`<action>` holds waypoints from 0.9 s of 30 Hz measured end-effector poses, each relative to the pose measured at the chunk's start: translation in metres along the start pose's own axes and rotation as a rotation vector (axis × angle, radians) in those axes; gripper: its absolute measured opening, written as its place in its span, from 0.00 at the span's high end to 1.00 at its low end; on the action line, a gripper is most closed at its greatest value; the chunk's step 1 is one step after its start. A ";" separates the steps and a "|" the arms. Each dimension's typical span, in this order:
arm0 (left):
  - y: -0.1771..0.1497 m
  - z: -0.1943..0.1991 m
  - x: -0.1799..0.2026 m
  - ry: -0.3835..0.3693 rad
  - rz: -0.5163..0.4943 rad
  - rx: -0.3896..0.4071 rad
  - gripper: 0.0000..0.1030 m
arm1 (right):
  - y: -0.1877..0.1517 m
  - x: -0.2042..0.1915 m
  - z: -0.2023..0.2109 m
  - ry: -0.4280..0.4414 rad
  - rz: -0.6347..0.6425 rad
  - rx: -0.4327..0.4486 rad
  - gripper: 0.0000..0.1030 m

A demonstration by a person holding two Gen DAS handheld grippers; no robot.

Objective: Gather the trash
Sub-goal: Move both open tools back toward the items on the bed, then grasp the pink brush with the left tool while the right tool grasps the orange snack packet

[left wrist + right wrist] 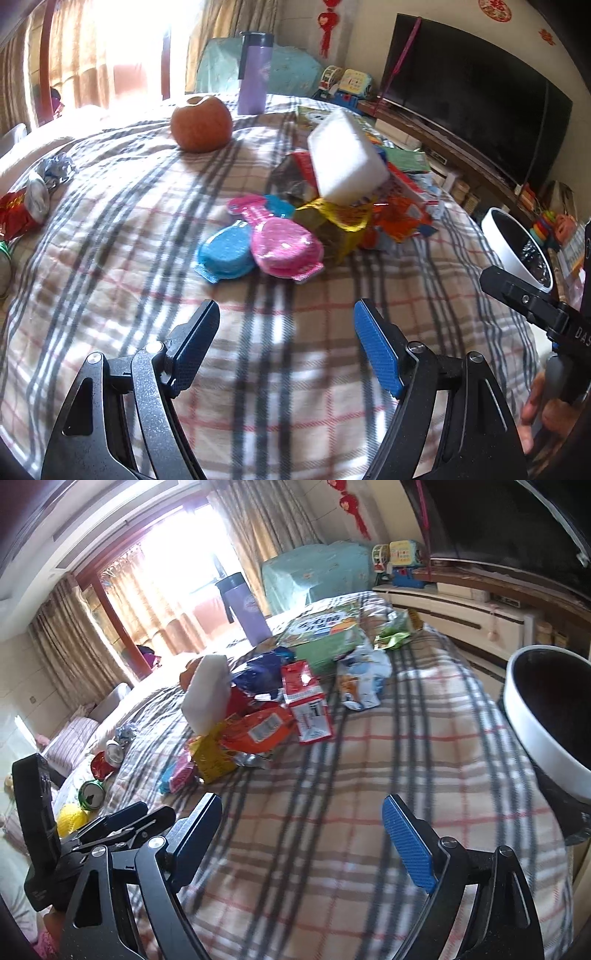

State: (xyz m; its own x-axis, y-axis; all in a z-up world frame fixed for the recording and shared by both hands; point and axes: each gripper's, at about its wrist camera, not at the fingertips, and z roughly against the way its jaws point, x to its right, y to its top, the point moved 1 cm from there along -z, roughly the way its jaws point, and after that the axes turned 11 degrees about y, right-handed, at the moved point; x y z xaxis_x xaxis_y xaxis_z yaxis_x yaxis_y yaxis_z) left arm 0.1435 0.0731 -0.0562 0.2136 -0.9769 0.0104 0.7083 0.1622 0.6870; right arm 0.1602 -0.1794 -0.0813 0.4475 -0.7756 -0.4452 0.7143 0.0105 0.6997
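A heap of wrappers lies on the plaid cloth: a yellow foil wrapper (332,225), an orange packet (258,731), a red-white carton (306,705) and a blue-white bag (362,679). A white foam block (343,158) stands tilted on the heap. Pink (284,247) and blue (225,254) sponge packs lie in front of it. Crushed cans (92,794) and foil (55,170) lie at the left. A white bin (546,716) with a black liner stands at the right. My left gripper (286,325) and right gripper (301,819) are open and empty, short of the heap.
An apple (201,123) and a purple flask (255,74) stand at the far side of the table. A green box (325,635) lies behind the heap. A TV (476,96) on a low cabinet is at the right. A yellow thing (72,818) lies by the cans.
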 end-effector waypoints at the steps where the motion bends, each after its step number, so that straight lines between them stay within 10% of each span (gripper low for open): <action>1: 0.002 -0.002 -0.002 0.003 -0.002 -0.004 0.25 | 0.001 -0.001 -0.002 -0.002 0.004 -0.002 0.13; 16: 0.036 -0.037 0.000 0.012 -0.094 -0.038 0.25 | 0.035 -0.008 -0.054 0.086 -0.059 -0.006 0.15; 27: 0.037 -0.045 0.011 -0.016 -0.119 -0.013 0.41 | 0.029 0.004 -0.065 0.128 -0.104 -0.050 0.84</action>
State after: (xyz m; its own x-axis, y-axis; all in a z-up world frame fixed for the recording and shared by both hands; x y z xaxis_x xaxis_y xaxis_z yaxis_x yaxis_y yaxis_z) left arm 0.2023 0.0748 -0.0627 0.1169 -0.9914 -0.0592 0.7364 0.0465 0.6749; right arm 0.2172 -0.1412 -0.0990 0.4324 -0.6875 -0.5834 0.7847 -0.0318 0.6191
